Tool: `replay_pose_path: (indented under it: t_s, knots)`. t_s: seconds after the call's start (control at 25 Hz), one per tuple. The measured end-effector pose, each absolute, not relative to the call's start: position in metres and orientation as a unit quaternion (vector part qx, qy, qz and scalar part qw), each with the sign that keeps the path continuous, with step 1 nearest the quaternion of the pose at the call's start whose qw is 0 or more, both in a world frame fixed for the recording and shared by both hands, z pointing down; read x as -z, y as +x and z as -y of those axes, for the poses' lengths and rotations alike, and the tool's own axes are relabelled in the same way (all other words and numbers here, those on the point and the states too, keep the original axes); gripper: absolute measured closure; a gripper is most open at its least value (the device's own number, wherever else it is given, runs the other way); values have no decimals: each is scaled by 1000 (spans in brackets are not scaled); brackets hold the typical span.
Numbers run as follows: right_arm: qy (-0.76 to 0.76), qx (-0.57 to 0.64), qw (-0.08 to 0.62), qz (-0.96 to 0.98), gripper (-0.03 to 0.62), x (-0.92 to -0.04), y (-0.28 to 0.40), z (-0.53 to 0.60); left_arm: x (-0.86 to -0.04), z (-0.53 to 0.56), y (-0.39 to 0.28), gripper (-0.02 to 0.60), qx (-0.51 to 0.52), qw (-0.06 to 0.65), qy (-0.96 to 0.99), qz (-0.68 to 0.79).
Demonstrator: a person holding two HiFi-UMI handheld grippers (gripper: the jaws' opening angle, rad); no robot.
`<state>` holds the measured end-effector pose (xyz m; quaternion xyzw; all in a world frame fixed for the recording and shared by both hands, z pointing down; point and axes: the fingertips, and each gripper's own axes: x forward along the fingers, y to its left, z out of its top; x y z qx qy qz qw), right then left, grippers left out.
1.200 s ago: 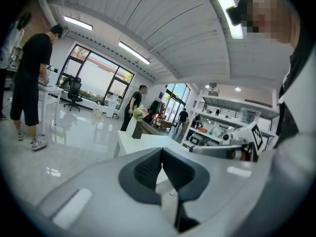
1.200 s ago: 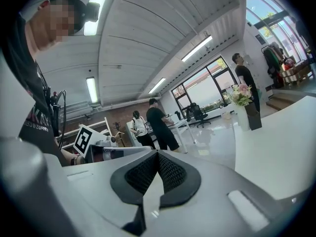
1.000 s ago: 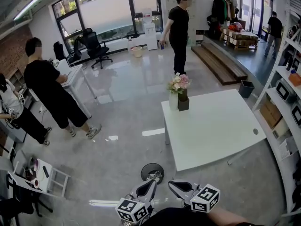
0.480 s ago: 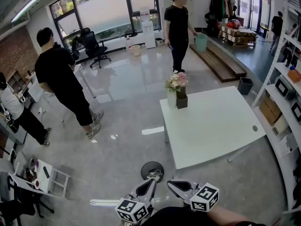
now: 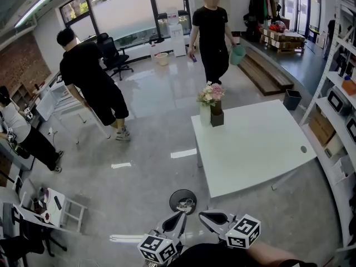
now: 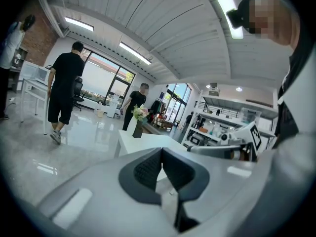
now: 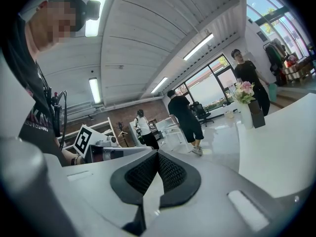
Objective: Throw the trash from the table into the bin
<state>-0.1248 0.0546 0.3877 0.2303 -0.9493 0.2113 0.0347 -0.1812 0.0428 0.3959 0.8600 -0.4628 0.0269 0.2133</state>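
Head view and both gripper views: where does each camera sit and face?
Head view: head-mounted, looking steeply down at the table, flowers and floor; left gripper, right gripper and a forearm show at bottom.
Left gripper view: on the left gripper, along its shut jaws towards the table; wearer at right.
Right gripper view: on the right gripper, along its shut jaws; wearer at left.
All share the flowers and table.
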Motion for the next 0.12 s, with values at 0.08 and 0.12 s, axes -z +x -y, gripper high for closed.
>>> replay_pose_path:
  t_s: [0.08, 0.12]
  knots:
    - [229, -211, 35, 950, 595, -387, -125, -56, -395, -43, -181, 575, -27, 212, 860, 464]
    - [229, -211, 35, 950, 595, -387, -125, -56, -395, -44, -181, 574, -27, 211, 860, 465]
